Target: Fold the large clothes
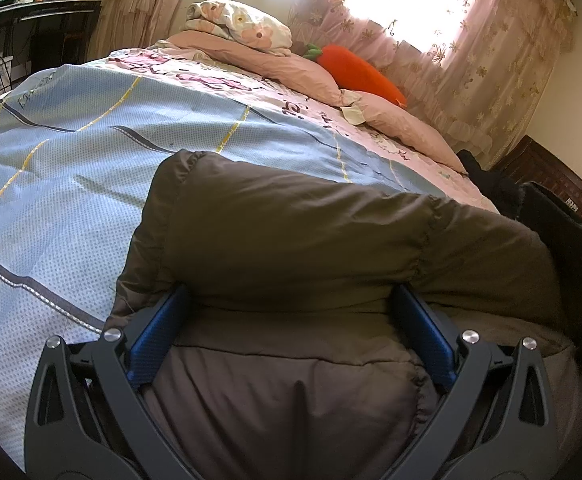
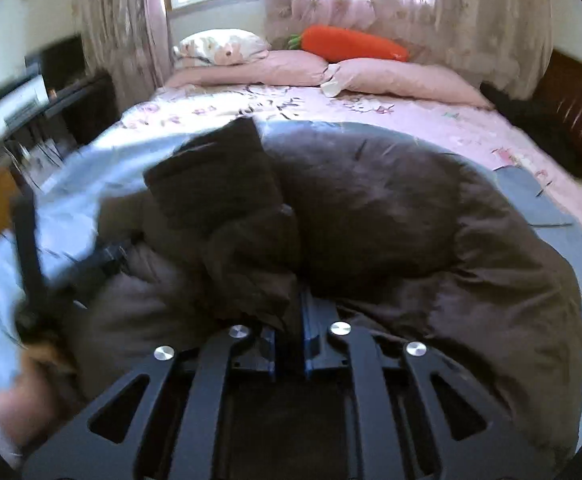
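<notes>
A big brown padded jacket (image 1: 291, 232) lies on the bed, its upper part folded back over itself. My left gripper (image 1: 291, 300) rests on it with its jaws wide apart. Its blue pads (image 1: 159, 336) stand on either side of a flat stretch of jacket, and the fold covers the fingertips. In the right wrist view, which is blurred, the jacket (image 2: 391, 208) is a rumpled heap. My right gripper (image 2: 291, 320) is nearly closed at its near edge, with a bunch of brown fabric pinched between the blue pads and draped over the tips.
The bed has a light blue checked cover (image 1: 71, 160) and a pink floral sheet (image 2: 371, 108). At its head lie pink pillows (image 1: 291, 68) and an orange carrot cushion (image 1: 359, 72). A dark desk (image 1: 43, 24) stands on the left and a dark wooden headboard (image 2: 579, 120) on the right. A hand (image 2: 39, 356) shows blurred at the left.
</notes>
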